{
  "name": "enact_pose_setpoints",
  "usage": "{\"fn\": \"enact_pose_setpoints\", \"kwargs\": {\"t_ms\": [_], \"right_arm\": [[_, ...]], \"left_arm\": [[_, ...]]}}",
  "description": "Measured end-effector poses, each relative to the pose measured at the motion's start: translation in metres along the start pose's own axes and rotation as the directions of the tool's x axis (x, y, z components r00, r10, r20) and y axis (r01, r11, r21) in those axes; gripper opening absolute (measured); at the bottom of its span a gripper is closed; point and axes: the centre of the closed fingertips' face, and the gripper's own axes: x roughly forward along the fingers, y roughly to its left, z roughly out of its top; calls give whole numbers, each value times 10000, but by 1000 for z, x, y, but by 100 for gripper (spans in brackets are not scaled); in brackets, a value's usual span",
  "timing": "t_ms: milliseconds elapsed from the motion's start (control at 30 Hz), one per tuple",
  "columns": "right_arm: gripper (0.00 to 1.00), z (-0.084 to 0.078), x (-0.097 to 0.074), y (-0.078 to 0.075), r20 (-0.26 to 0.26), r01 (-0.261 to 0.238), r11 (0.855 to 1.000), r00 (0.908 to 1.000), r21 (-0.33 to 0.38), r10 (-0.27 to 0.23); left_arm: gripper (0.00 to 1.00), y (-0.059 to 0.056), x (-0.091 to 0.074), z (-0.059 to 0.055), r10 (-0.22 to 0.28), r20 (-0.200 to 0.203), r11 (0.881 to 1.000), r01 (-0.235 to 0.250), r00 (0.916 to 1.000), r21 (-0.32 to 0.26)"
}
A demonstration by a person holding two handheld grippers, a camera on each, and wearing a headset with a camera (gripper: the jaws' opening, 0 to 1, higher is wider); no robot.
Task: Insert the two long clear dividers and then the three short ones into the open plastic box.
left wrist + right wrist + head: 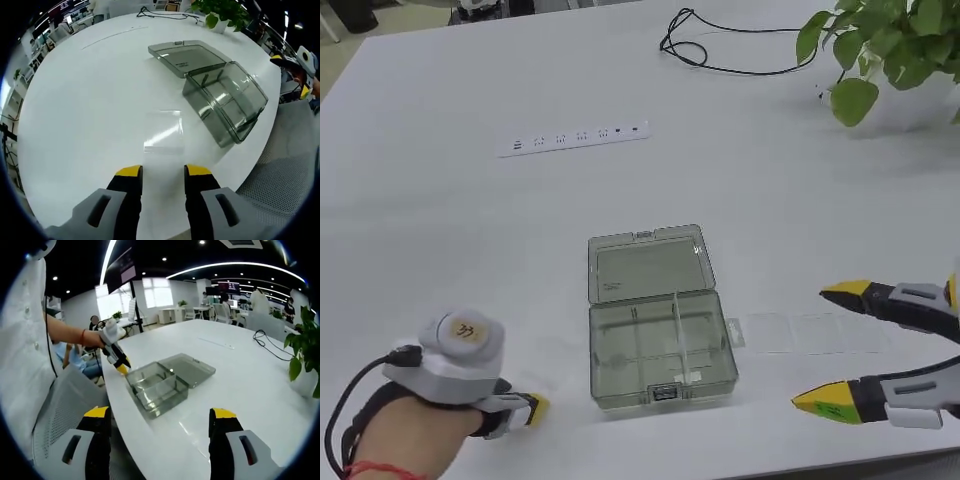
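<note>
Open plastic box (662,350) near the front edge of the white desk (440,230), lid (646,266) folded flat behind it toward the power strip (572,138). Inside the box, clear partitions already upright, one of them running from hinge side to latch side; exact count hard to tell. Just right of the box, a row of flat clear dividers (802,333) lying on the desk, roughly in line with the gap of the right tool (830,347). Right tool wide open, yellow tips well apart, nothing between them, at the desk's right front, with the box ahead in the right gripper view. Left tool (525,410) low at the front left, held in a hand (408,432), near the box but apart from it. In the left gripper view, jaws a little apart and gripping nothing, pointed toward a single clear piece (164,132) lying flat on the desk just ahead, box to the right of that piece. Farther back, a black cable (720,50) and a leafy plant (880,45) at the far right of the desk.
</note>
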Motion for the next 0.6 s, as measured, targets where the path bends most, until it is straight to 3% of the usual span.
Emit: {"fn": "enact_pose_setpoints", "kwargs": {"t_ms": [267, 400, 600], "right_arm": [[81, 2, 3, 2, -70, -5, 10000, 10000, -25, 5], [81, 5, 5, 4, -68, -43, 10000, 10000, -55, 43], [81, 9, 9, 7, -117, -124, 9999, 9999, -69, 124]], "left_arm": [[31, -2, -4, -1, -448, 495, 9938, 495, 9978, -992], [31, -4, -5, -1, -776, 943, 9774, 944, 9925, -1892], [31, -9, -12, -5, -977, 1367, 9572, 1307, 9858, -2583]]}}
